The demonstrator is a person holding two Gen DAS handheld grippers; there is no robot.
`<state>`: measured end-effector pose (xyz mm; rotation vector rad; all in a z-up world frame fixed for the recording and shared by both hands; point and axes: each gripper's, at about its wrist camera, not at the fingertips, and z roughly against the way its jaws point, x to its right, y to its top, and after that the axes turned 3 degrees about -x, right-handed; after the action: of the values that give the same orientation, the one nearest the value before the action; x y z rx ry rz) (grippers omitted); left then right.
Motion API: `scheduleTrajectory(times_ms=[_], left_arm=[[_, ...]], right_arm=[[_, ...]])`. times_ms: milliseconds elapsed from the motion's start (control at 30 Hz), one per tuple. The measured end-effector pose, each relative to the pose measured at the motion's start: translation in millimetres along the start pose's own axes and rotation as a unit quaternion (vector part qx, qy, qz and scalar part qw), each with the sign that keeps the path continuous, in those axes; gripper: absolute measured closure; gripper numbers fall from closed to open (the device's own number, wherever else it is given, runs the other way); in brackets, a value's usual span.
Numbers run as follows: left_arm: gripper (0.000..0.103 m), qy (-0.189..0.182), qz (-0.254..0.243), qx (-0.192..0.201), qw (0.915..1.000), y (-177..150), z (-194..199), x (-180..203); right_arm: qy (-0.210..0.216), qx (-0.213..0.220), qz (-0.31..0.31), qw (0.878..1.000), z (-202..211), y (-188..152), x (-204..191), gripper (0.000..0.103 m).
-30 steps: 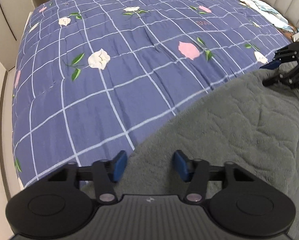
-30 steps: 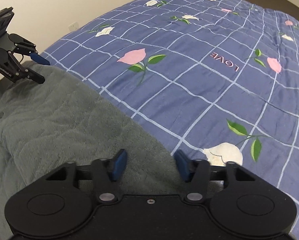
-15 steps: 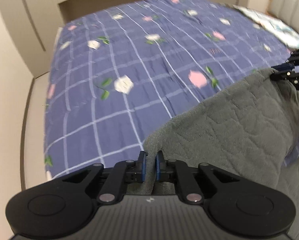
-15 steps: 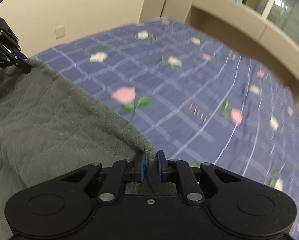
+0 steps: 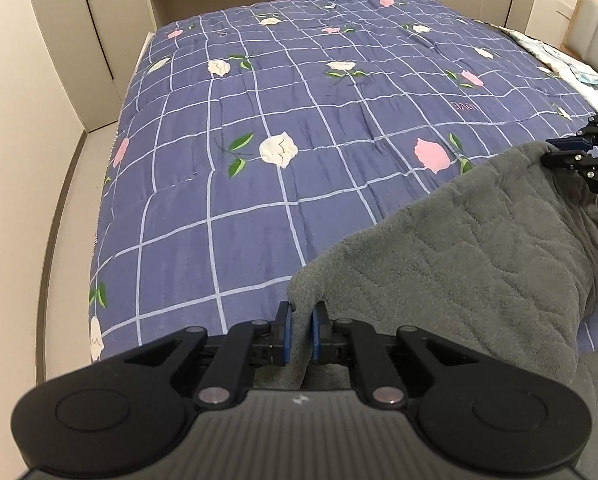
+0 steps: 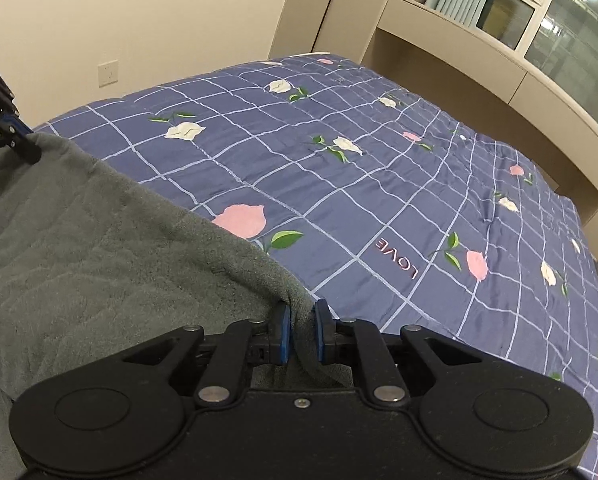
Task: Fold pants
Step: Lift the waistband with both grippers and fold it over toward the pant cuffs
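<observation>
With both jaws clamped on the pants [image 5: 479,240], we hold left gripper [image 5: 299,326] and right gripper [image 6: 299,330] above the quilt [image 5: 299,120], edge taut for folding.

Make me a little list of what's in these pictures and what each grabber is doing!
left gripper: shut on one corner of the pants
right gripper: shut on the other corner
pants: grey, fuzzy, top edge lifted and stretched between both grippers
quilt: blue, white grid, pink and white flowers, lies under the pants
window: far right, teal curtain beside it
</observation>
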<state>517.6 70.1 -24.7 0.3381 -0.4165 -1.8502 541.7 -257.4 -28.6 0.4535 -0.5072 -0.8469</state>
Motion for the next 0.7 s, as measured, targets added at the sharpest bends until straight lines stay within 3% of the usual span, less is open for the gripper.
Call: scheduleTrajectory(times_ms=[400,700], left_arm=[[0.093,0.007,-0.002,0.010,0.9999,-4,10,5],[0.093,0.003,-0.002,0.067,0.9978,-28,74,21]], right_arm=[[0.010,0.001,0.001,1.000,2,-4,-1,0.089],[-0.014,0.052,-0.001,0.999,77,-24,-17,0.090]])
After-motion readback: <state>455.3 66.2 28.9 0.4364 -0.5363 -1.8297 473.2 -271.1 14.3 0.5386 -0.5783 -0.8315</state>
